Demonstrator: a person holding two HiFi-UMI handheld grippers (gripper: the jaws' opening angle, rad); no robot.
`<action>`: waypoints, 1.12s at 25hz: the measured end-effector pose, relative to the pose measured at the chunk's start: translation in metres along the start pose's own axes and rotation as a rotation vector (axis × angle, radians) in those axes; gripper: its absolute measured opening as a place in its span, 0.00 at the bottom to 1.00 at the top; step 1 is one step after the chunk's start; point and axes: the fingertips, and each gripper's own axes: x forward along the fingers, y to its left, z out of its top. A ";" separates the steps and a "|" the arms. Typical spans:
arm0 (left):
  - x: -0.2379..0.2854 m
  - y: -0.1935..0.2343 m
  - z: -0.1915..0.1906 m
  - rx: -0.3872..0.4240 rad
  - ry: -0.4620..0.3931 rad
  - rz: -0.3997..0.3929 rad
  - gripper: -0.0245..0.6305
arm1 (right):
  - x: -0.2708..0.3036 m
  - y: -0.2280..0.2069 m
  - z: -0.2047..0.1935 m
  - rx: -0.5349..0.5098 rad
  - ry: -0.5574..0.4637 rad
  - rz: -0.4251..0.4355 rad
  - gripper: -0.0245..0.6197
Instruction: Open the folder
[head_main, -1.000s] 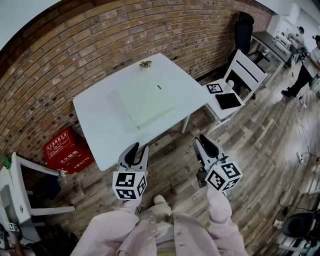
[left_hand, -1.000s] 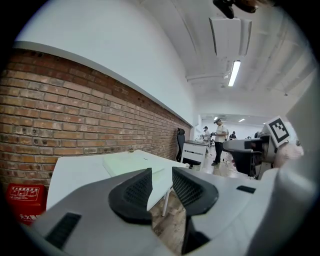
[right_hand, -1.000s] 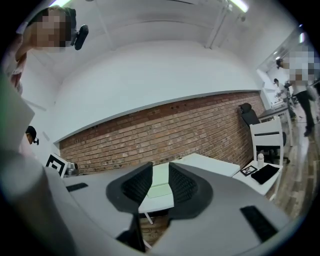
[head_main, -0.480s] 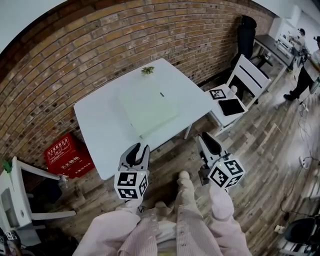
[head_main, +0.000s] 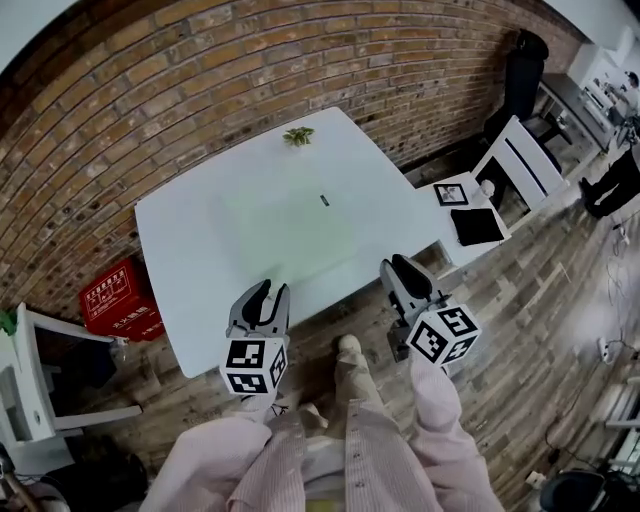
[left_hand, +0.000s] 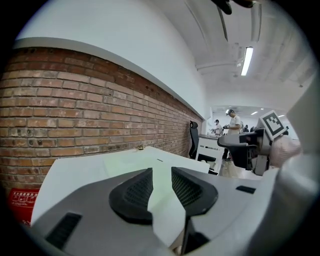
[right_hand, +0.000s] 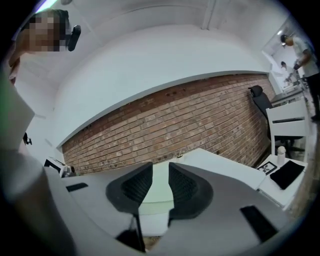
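Note:
A pale green folder (head_main: 290, 225) lies flat and closed in the middle of the white table (head_main: 180, 250), a small dark tab near its far right edge. My left gripper (head_main: 266, 291) hangs at the table's near edge, short of the folder. Its jaws are closing slightly, still apart, with nothing between them. My right gripper (head_main: 396, 266) is at the table's near right edge, open and holding nothing. In the left gripper view the folder (left_hand: 131, 162) shows beyond the left gripper (left_hand: 161, 172). In the right gripper view the folder (right_hand: 159, 186) shows past the right gripper (right_hand: 160, 171).
A small green sprig (head_main: 297, 135) sits at the table's far edge by the brick wall. A white chair at the right carries a black tablet (head_main: 476, 226) and a marker card (head_main: 451, 194). A red crate (head_main: 118, 298) and another white chair (head_main: 40, 380) stand at the left.
Both grippers have moved forward to the table's near edge, which was well ahead of them before. The person has stepped closer. The folder has not moved.

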 end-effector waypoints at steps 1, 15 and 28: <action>0.010 0.002 0.001 -0.001 0.010 0.009 0.20 | 0.012 -0.008 0.001 0.007 0.014 0.011 0.17; 0.104 0.010 0.001 -0.062 0.129 0.134 0.20 | 0.137 -0.069 -0.003 0.085 0.224 0.226 0.17; 0.129 -0.014 -0.007 0.092 0.225 0.120 0.32 | 0.215 -0.087 -0.068 0.250 0.435 0.358 0.17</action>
